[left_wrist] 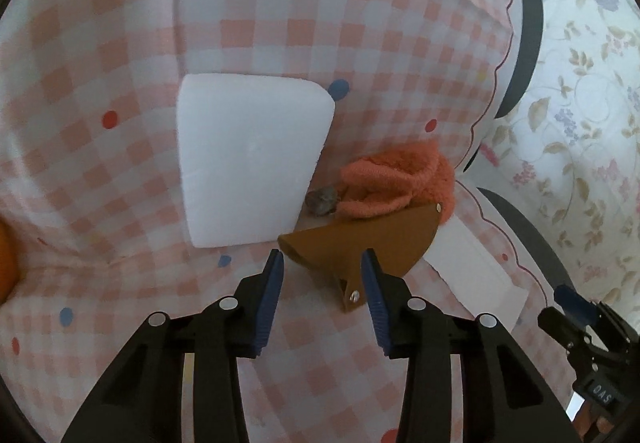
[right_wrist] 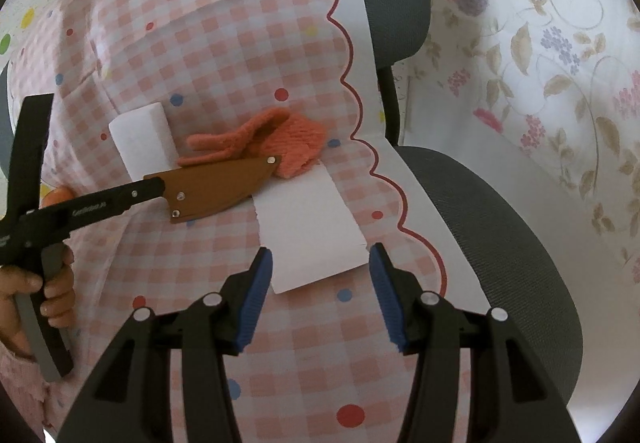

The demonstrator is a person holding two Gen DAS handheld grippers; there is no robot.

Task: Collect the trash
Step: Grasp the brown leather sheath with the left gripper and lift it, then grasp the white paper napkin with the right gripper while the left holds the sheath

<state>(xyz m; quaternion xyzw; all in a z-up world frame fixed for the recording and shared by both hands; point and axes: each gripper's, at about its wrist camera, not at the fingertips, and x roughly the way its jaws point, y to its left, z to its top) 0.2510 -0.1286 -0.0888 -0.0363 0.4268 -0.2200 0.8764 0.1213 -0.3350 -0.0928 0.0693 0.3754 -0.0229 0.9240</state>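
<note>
Left gripper (left_wrist: pixel 322 259) jaws apart at brown sheath (left_wrist: pixel 360 247), frame center; right gripper (right_wrist: pixel 320 257) jaws apart w/ paper strip (right_wrist: pixel 308 231) between.

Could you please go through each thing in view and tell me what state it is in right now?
left gripper: open, holding nothing, straddling the sheath's corner.
right gripper: open, holding nothing, at the paper's near end.
brown sheath: lying flat, overlapping the cloth and the paper.
orange cloth: crumpled.
white paper strip: flat, far end under the sheath.
white foam block: lying flat.
small grey lump: beside the cloth.
</note>
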